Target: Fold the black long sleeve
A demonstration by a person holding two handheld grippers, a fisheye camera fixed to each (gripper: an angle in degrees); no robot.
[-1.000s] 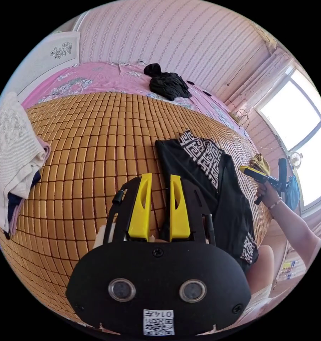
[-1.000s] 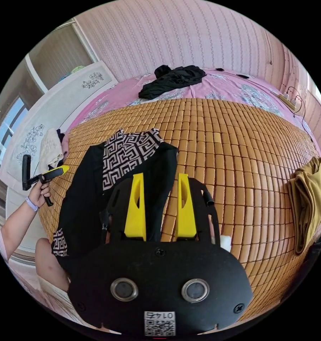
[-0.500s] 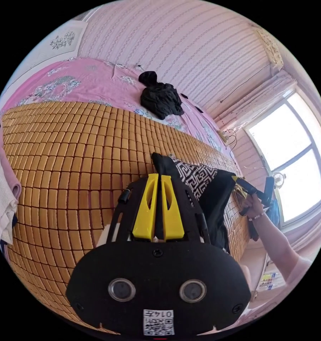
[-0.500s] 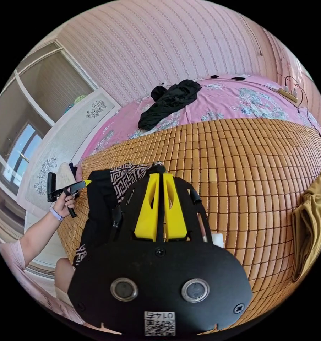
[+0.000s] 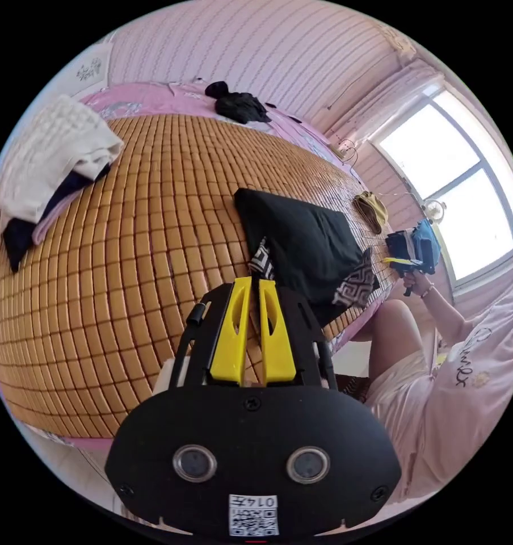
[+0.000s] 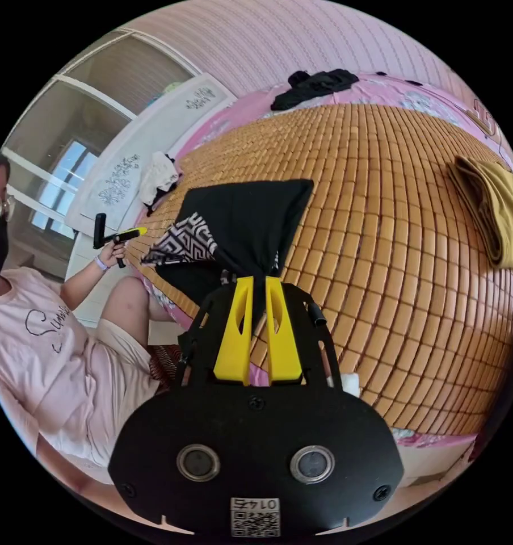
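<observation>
The black long sleeve [image 5: 302, 233] lies folded over on the bamboo mat [image 5: 126, 255], near the bed's front edge, with patterned trim at its near corners. My left gripper [image 5: 251, 282] is shut on one patterned corner. In the right gripper view the black long sleeve [image 6: 251, 213] runs down into my right gripper [image 6: 257, 281], which is shut on the black fabric. The left gripper [image 6: 133, 232] sits in a hand at the left, beside the patterned corner [image 6: 180, 241]. The right gripper [image 5: 401, 261] is held up at the right in the left gripper view.
A white folded pile [image 5: 52, 147] lies on the mat's left side. A mustard garment [image 6: 495, 210] lies on its right side. A black clothing heap [image 6: 313, 82] rests on the pink sheet at the back. The person [image 6: 58, 352] sits at the bed's front edge. A bright window [image 5: 455, 181] is on the right.
Both grippers went from open to shut on the garment's far edge and pulled it back toward the person. The garment is now folded over, plain black side up.
</observation>
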